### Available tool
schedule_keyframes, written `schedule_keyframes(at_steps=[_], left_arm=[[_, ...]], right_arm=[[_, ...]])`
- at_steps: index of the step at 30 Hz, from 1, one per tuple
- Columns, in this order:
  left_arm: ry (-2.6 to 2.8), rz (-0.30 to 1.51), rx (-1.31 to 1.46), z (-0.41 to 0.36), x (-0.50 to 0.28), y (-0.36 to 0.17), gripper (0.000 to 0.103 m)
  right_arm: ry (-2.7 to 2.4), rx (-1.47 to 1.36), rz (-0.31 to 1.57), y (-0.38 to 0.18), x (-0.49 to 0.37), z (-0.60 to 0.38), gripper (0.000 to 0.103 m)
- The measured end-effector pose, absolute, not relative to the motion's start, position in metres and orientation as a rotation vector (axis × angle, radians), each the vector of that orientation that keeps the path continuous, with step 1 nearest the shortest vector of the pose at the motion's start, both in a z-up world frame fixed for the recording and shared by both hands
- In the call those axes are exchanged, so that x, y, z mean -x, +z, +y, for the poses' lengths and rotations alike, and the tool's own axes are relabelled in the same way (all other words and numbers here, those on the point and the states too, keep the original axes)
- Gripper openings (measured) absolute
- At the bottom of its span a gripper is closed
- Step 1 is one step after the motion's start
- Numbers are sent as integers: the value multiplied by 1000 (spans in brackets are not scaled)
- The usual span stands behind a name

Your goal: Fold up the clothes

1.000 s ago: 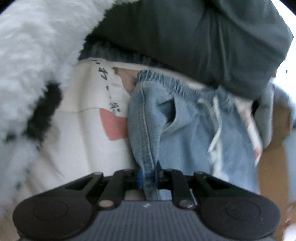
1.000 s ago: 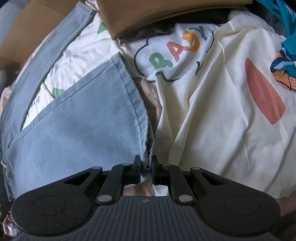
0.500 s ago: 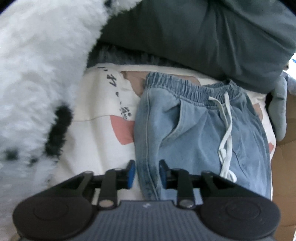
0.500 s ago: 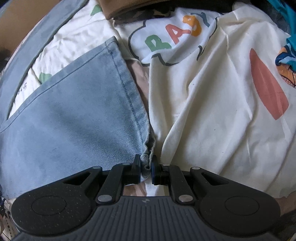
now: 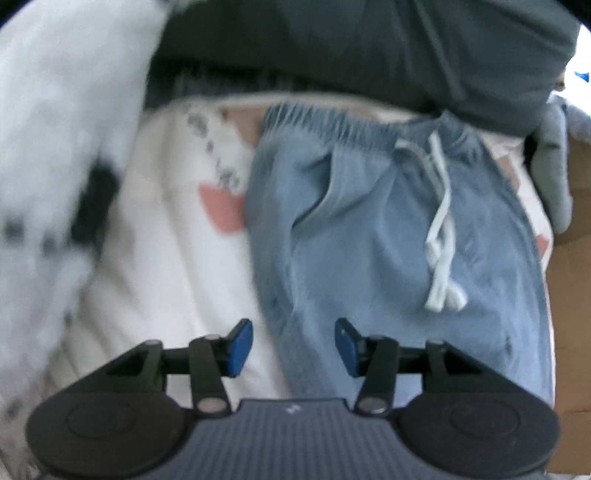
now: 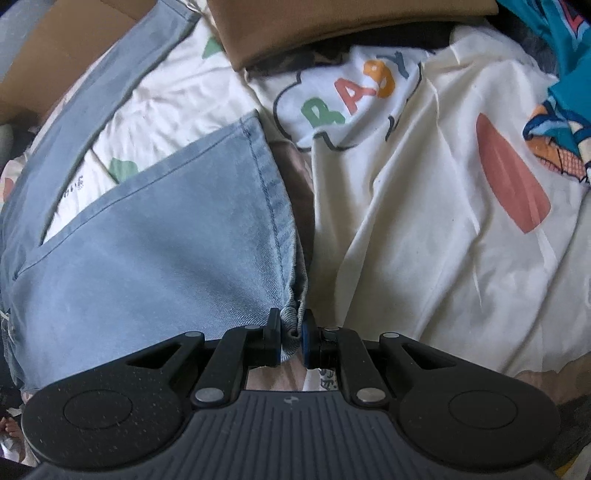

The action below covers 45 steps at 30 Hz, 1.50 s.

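Note:
Light blue denim trousers (image 5: 376, 236) with an elastic waistband and a white drawstring (image 5: 441, 258) lie on a cream printed sheet (image 5: 173, 236). My left gripper (image 5: 293, 345) hovers over their left side seam with its jaws opening; the blue pads stand apart and no cloth is pressed between them. In the right wrist view my right gripper (image 6: 291, 339) is shut on the hem corner of a trouser leg (image 6: 155, 251), the denim bunched between its pads. That leg spreads out to the left over the sheet (image 6: 424, 229).
A fluffy white and black fabric (image 5: 55, 129) fills the left, a dark grey garment (image 5: 369, 51) lies behind the waistband. A brown folded cloth (image 6: 332, 26) and a teal printed garment (image 6: 554, 92) sit at the back right. Cardboard (image 5: 569, 258) borders the right side.
My left gripper has let go of the trousers' side seam, opened wide and lifted away. The right gripper keeps its hold on the hem corner.

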<state>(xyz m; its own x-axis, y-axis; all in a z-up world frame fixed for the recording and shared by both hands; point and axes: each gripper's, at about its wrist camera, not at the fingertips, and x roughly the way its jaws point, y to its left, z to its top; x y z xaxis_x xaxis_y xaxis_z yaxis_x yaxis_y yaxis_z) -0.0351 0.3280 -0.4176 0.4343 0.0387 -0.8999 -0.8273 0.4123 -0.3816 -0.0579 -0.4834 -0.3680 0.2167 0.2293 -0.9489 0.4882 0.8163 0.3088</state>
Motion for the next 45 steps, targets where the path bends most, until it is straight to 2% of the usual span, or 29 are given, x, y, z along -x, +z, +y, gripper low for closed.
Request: schedule_keyframes(at_steps=[2, 4, 5, 12, 33, 45], left_arm=[[667, 949, 1052, 323, 40, -427, 44], [669, 920, 1115, 320, 44, -435, 28], [669, 923, 1131, 319, 45, -437, 16], [693, 951, 1063, 315, 40, -417, 14], [742, 1040, 972, 321, 41, -426, 14], [737, 1068, 944, 320, 38, -412, 15]], right_arm=[[-197, -635, 1365, -368, 56, -482, 9], [-196, -631, 1368, -369, 58, -483, 9], [-197, -629, 1370, -369, 59, -483, 9], [-201, -646, 1348, -361, 62, -487, 9], [-230, -690, 1428, -394, 90, -484, 9], [-228, -703, 1436, -400, 92, -483, 9]])
